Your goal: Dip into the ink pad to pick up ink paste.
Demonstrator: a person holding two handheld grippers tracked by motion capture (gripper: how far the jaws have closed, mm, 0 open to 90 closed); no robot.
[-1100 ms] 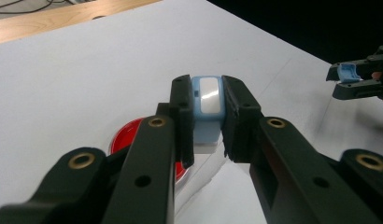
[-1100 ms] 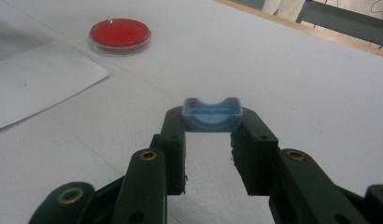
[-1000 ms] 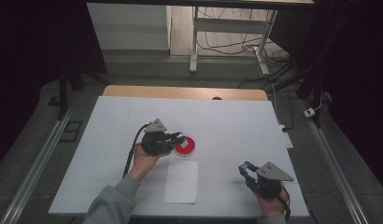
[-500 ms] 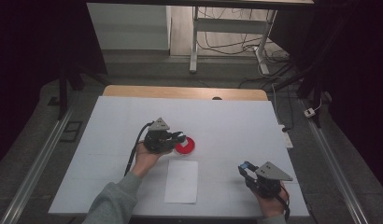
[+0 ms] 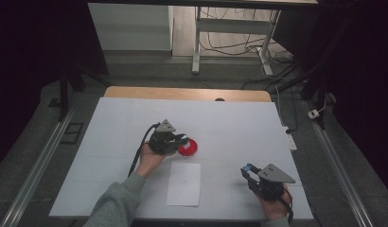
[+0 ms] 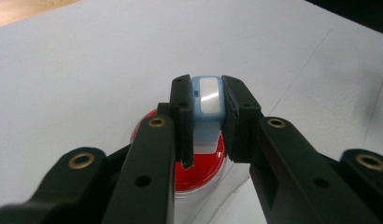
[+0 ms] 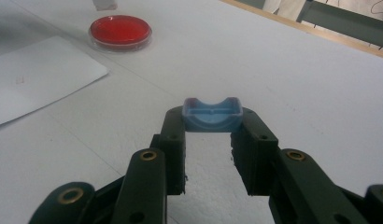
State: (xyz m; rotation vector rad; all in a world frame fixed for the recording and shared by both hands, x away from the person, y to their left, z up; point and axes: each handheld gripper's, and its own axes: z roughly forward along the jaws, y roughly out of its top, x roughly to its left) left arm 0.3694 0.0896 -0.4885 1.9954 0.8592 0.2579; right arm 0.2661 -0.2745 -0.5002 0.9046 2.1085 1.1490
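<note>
Two grippers, each clamped on a blue piece: left gripper point(image 5: 181, 140) holds its stamp point(image 6: 207, 100) unmoved over the red dish point(image 5: 188, 148), right gripper point(image 5: 247, 171) its cap point(image 7: 211, 115), suggesting inking continues

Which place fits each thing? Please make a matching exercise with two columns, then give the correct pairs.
Things:
1. red dish
2. sheet of paper
3. blue cap
4. light blue stamp

Places:
A. clamped in the left tongs
B. flat on the table, nearer the person than the dish
C. clamped in the right tongs
D. on the table, under the left tongs

Pairs: 1-D, 2-B, 3-C, 4-A
</note>
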